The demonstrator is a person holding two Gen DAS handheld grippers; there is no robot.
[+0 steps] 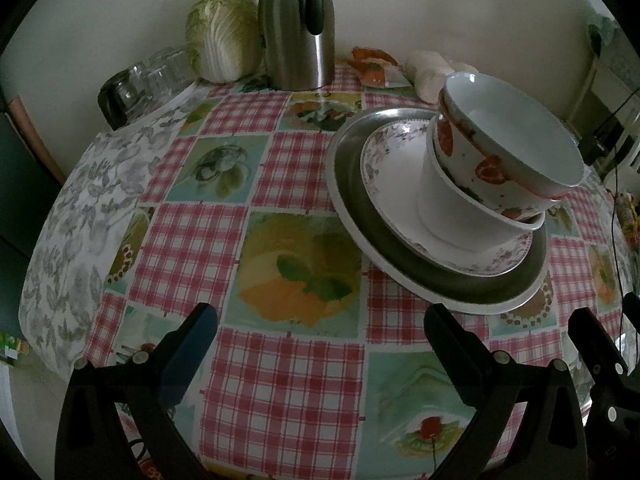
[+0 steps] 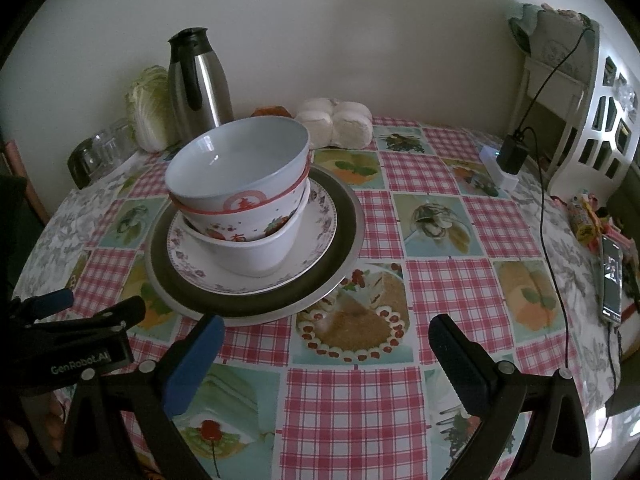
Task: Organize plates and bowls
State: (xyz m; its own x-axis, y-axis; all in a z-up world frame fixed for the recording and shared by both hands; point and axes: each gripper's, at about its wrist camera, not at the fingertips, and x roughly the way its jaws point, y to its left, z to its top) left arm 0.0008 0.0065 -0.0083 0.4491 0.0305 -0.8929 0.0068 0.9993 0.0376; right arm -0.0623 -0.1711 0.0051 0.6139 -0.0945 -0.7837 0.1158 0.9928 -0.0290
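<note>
The left gripper sits at the bottom of its view with its fingers spread wide and nothing between them but checked oilcloth. The right gripper is the same in its own view: wide apart, empty, low in the frame. Both hang back from the crockery, which suggests that the stacking is done or nearly so.

The pile stands centre-right in the left view and centre-left in the right view. At the bottom lies a grey metal plate, widest of all, flat on the tabletop. On it rests a white plate with a purple floral rim, then a plain white bowl, then a bowl with red decoration nested inside. Largest below and smallest above keeps the pile steady. The top bowl sits tilted, likely because it does not seat fully in the one beneath.

Along the far edge of the tabletop, a steel thermos jug, a napa cabbage and some glass jars are out of the way.

Writing: "GenRobot.AI" on the left gripper body at lower left of the right view. The red characters on the top bowl are too small to read.
</note>
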